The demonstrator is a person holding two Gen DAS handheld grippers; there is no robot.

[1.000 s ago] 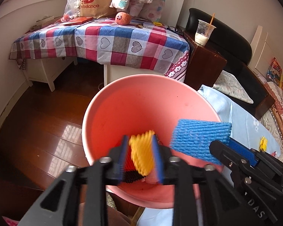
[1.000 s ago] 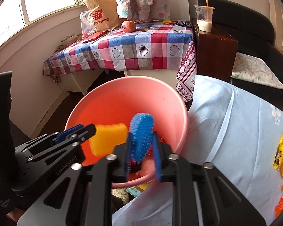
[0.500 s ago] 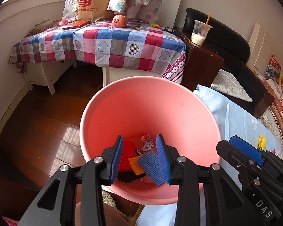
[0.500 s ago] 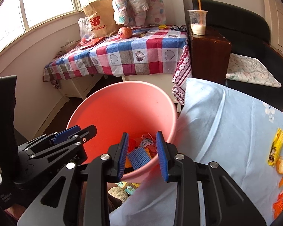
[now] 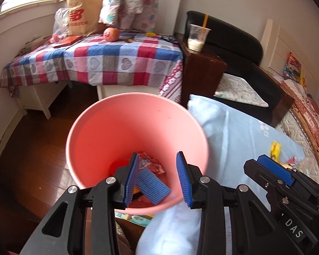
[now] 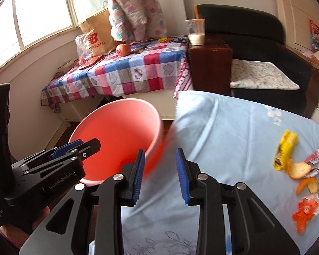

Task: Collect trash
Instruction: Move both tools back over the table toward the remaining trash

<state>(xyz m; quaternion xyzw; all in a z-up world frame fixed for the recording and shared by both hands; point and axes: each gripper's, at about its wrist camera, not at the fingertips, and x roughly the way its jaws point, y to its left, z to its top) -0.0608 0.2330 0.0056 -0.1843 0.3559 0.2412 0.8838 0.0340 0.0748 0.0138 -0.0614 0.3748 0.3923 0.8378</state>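
A pink bin [image 5: 136,125] stands on the floor beside the blue-sheeted table [image 5: 240,136]; it also shows in the right wrist view [image 6: 119,131]. Inside lie a blue foam net [image 5: 152,186] and printed wrappers [image 5: 151,165]. My left gripper [image 5: 157,180] is open and empty above the bin's near rim. My right gripper [image 6: 159,175] is open and empty over the sheet's [image 6: 223,140] left edge, just right of the bin. A yellow wrapper [image 6: 286,148], orange peel [image 6: 299,167] and other scraps [image 6: 306,212] lie on the sheet at the right.
A checked-cloth table [image 5: 91,61] with a paper bag [image 5: 83,14] and an orange fruit [image 5: 111,34] stands behind the bin. A dark wooden cabinet [image 5: 202,68] holds a plastic cup [image 5: 197,37]. A black sofa [image 6: 272,48] is at the back right.
Both grippers opened and dropped the yellow and blue foam nets into the bin, then drew back. The right gripper has swung right, over the sheet.
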